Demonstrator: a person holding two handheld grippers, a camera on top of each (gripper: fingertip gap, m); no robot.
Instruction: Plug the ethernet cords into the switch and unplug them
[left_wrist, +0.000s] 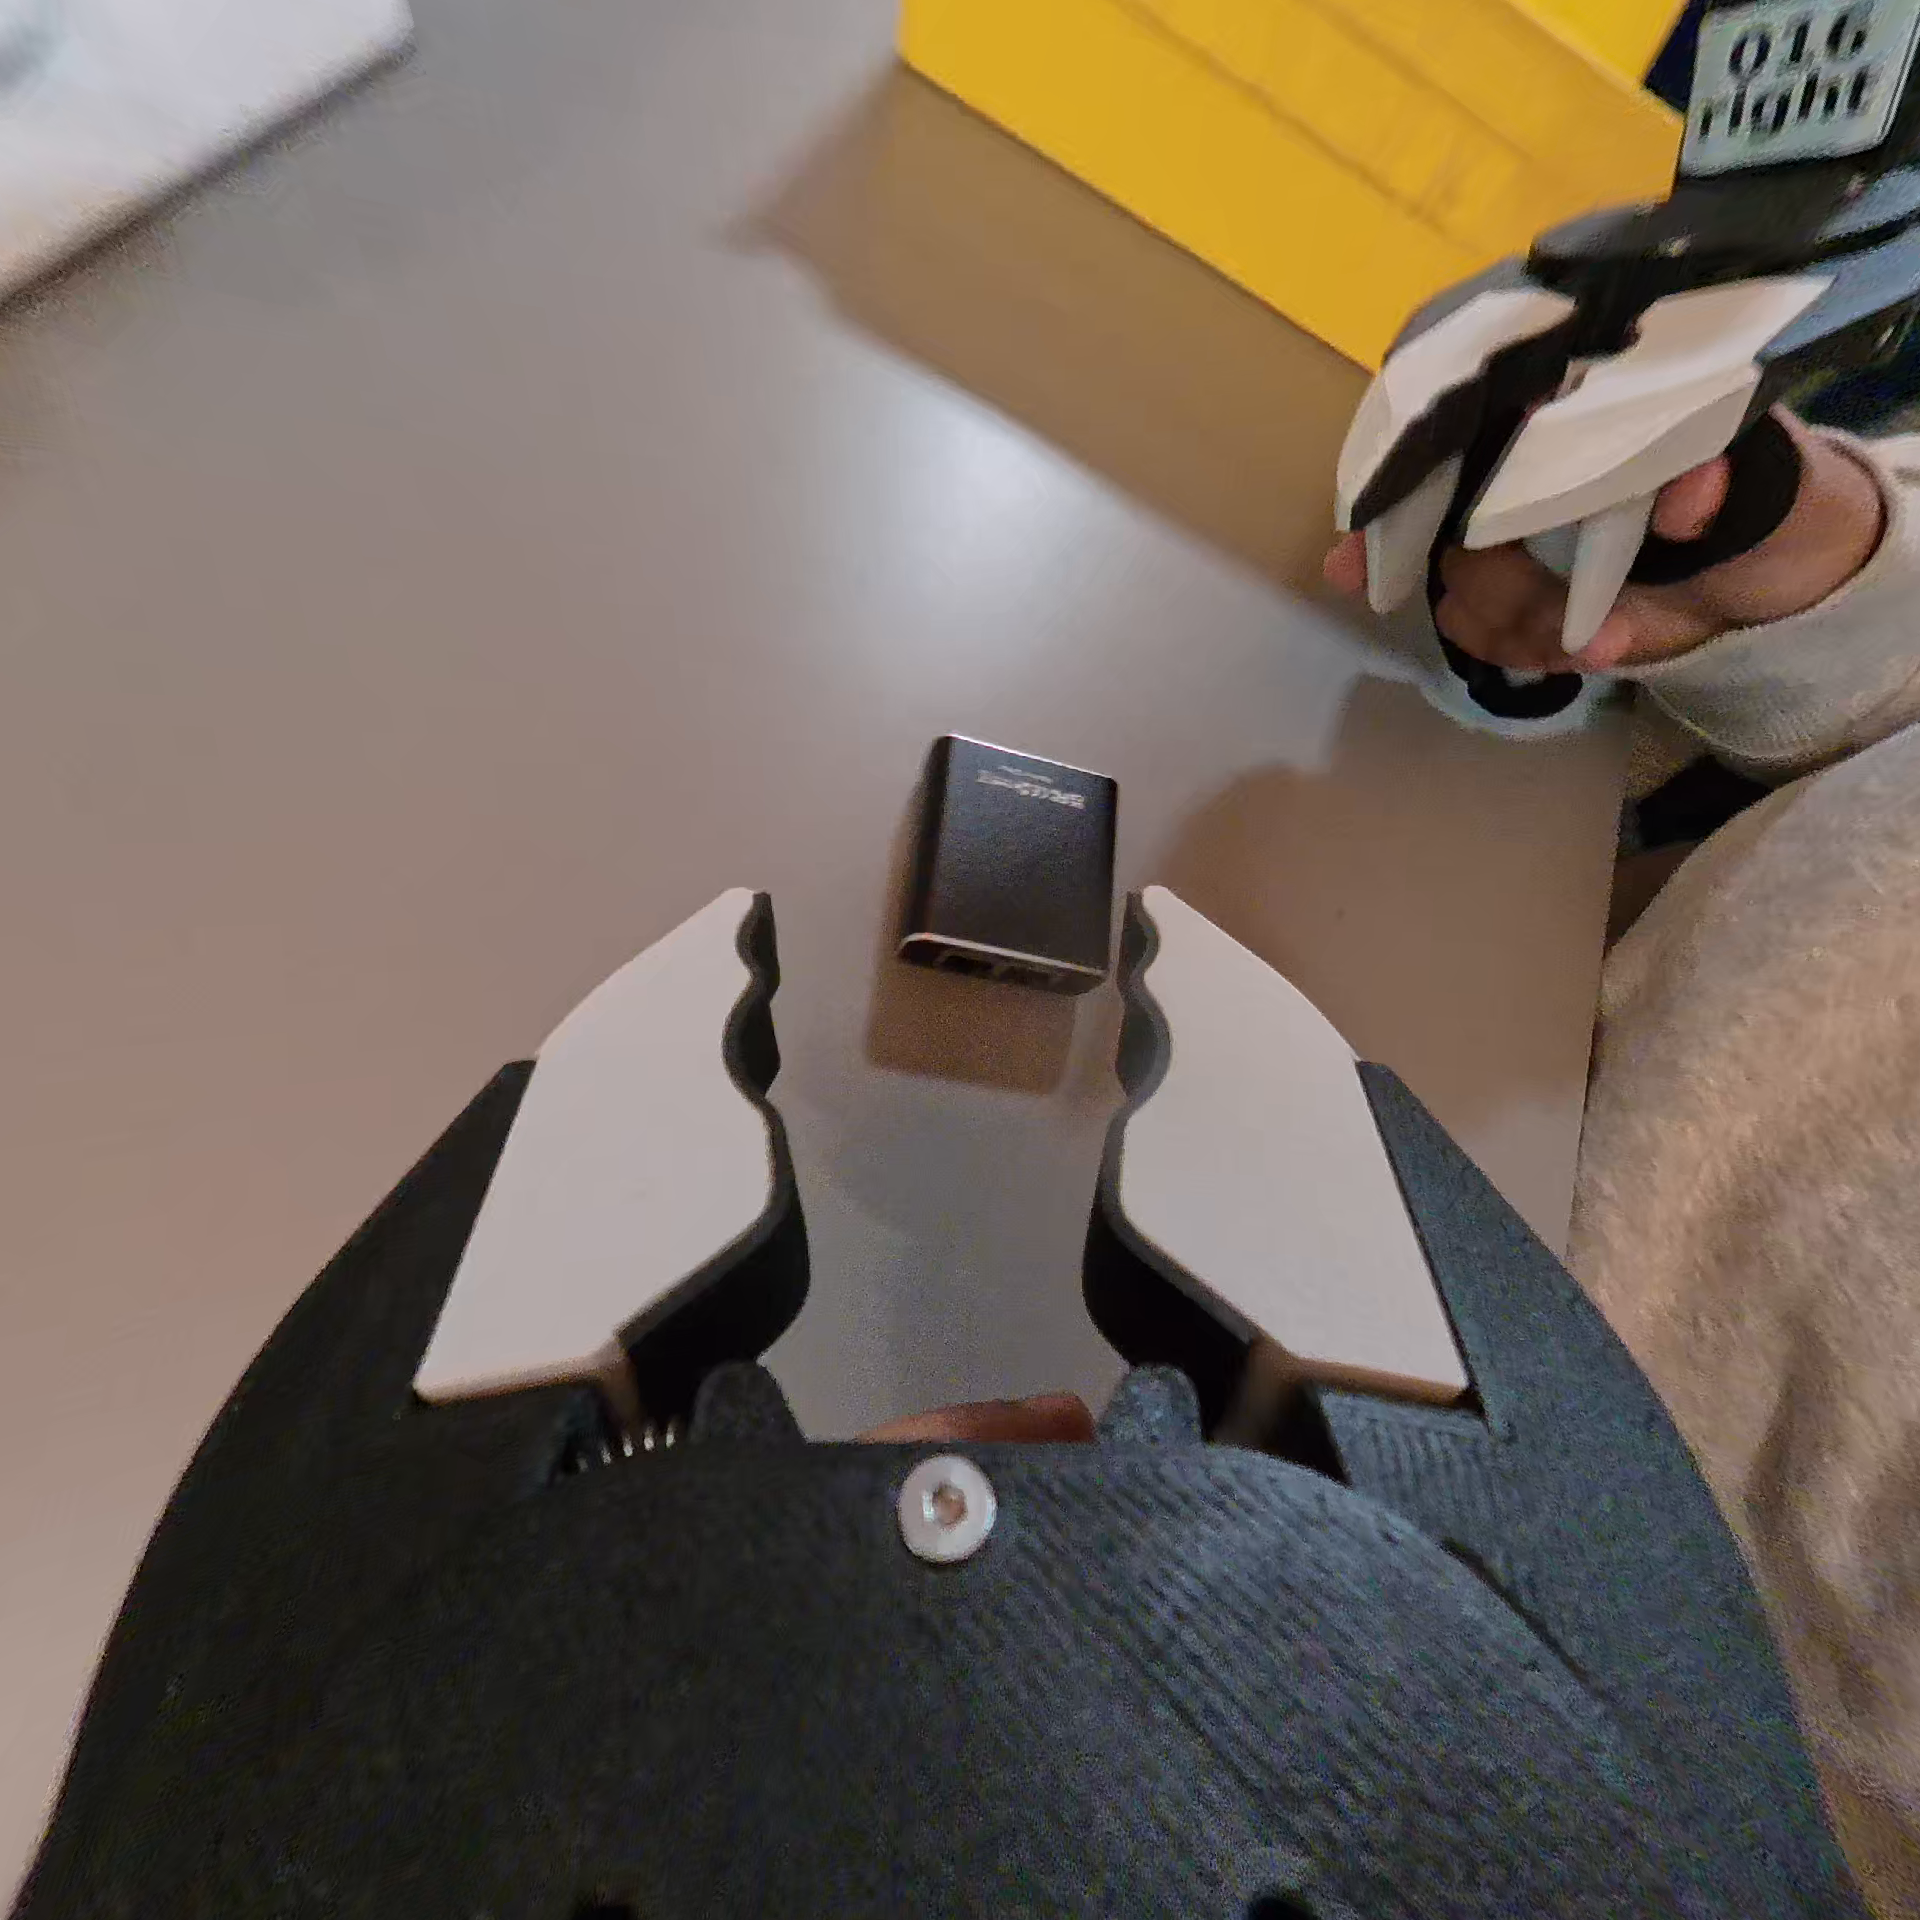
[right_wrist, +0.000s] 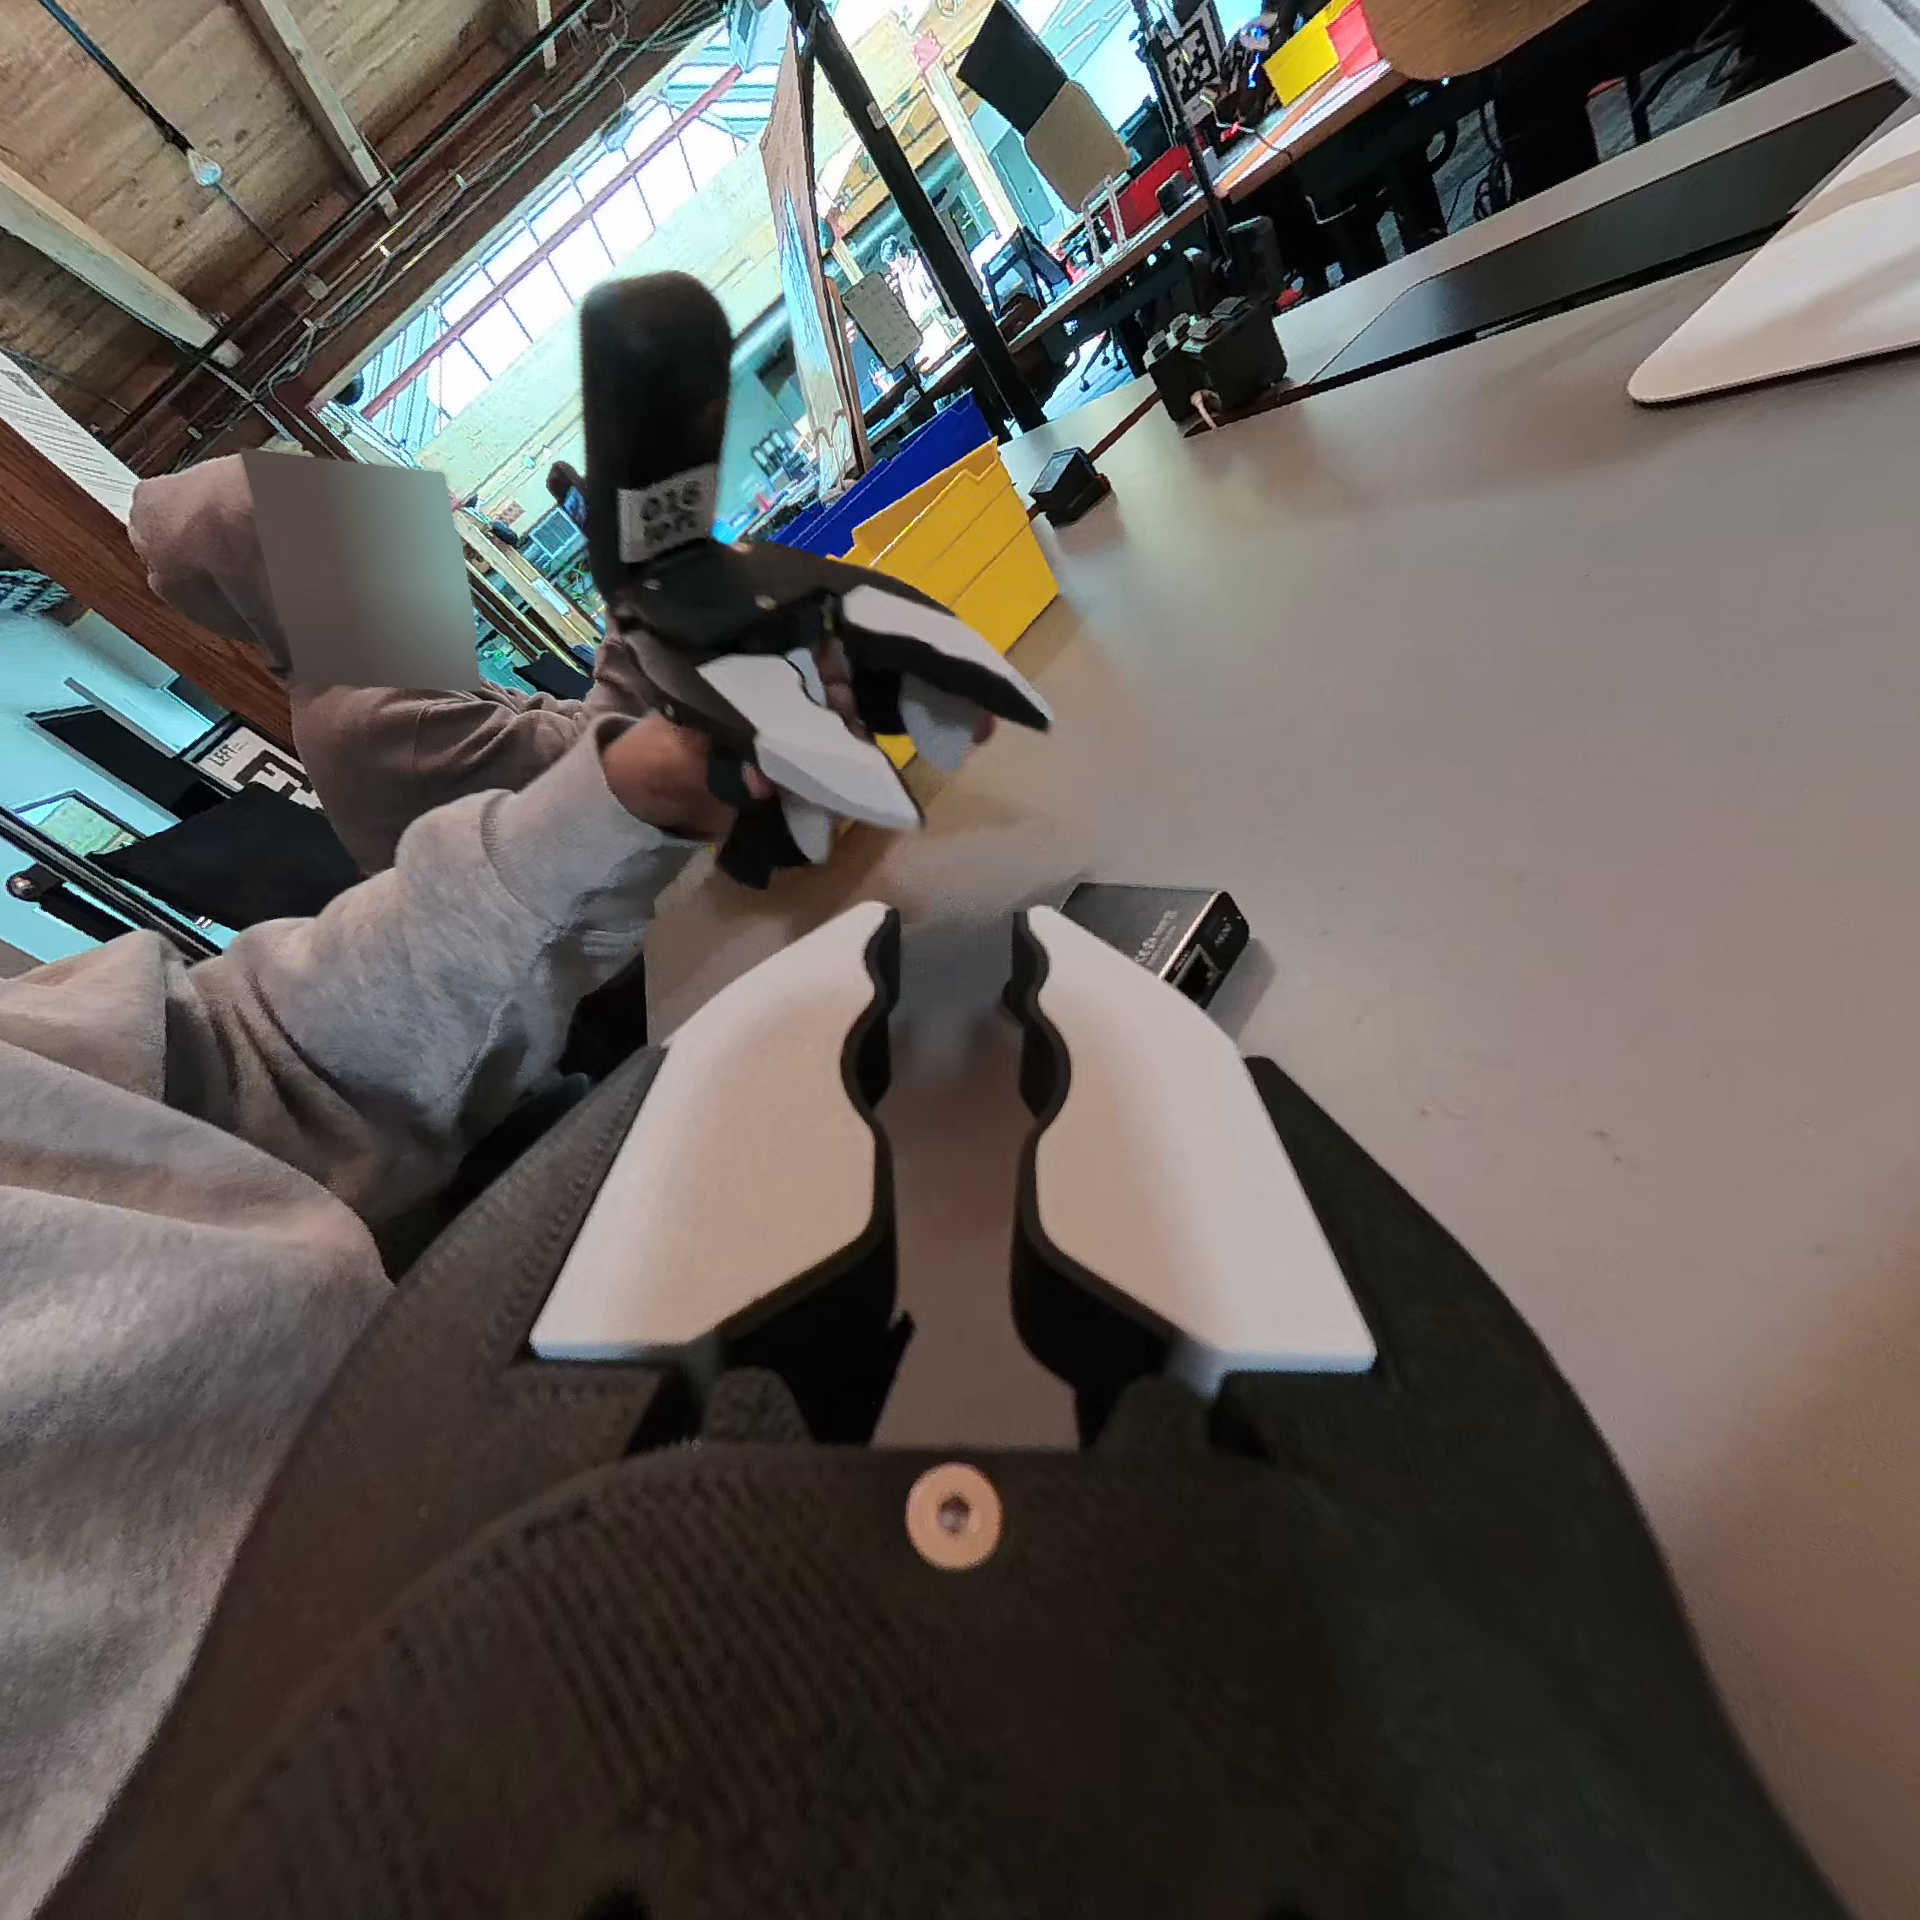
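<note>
L gripper (left_wrist: 948, 914) hung wide open, nothing held, just above the black switch (left_wrist: 1000, 873) on the table (left_wrist: 416, 727). R gripper (right_wrist: 954, 930) stood narrowly open, empty, nearby.

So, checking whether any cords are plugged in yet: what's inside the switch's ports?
The two ports facing the left gripper on the switch look empty, no cords. Its far end is hidden.
</note>
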